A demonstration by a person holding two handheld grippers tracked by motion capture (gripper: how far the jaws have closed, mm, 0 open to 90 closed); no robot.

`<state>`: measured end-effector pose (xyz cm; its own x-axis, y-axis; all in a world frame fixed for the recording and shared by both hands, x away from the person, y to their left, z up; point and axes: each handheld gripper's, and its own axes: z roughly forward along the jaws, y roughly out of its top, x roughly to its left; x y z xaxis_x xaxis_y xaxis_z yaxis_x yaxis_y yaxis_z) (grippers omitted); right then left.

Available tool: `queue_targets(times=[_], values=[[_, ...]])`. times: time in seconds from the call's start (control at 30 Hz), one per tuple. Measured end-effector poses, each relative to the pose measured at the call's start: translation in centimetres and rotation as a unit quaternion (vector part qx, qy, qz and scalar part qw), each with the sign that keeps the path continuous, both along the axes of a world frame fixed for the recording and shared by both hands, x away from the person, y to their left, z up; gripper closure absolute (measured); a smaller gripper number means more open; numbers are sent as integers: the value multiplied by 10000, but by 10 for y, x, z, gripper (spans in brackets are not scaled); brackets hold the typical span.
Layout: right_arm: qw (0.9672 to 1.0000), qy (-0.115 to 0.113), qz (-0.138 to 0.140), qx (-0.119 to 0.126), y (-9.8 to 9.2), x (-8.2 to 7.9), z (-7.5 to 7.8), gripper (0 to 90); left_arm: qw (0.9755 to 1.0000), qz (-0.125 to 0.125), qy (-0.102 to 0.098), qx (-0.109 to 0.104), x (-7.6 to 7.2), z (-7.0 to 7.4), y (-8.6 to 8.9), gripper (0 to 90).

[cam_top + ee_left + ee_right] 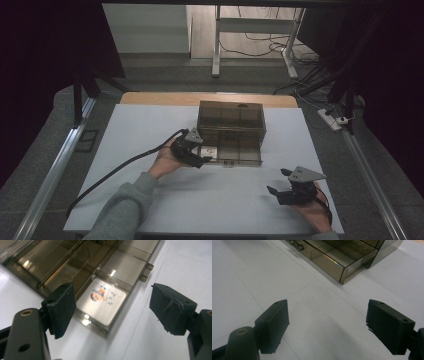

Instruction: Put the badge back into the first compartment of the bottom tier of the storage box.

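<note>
Released, the left gripper (112, 305) hangs with jaws apart over the near-left compartment of the smoky box's (231, 120) pulled-out tray (232, 152), where a small picture card (102, 303) lies flat. Farther right, the right gripper (278, 181) rests open on the white mat (150, 130), well apart from the box. Withdrawing carelessly, a left pad (62, 307) could catch the tray's near wall and shift it.

Box (231, 120) mid-table (150, 130); card (209, 150) in drawer (235, 156) before it.

High cam looks forward-down over table; both gripper cams sit low, close — all share the smoked box (230, 132).
</note>
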<state>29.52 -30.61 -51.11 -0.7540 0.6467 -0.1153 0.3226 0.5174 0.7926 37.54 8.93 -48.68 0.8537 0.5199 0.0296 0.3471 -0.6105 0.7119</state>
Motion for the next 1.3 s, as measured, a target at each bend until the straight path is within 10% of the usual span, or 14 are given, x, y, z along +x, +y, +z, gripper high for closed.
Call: queue_targets(times=[0.7,1.3], values=[[9999,-38,63,75,1,1,1,181,9966,729,-234,-293,-111,-11,87,219],[10000,-10,62,35,2,0,1,181,9910,1224,-161,-517,-147,-22,133,226]])
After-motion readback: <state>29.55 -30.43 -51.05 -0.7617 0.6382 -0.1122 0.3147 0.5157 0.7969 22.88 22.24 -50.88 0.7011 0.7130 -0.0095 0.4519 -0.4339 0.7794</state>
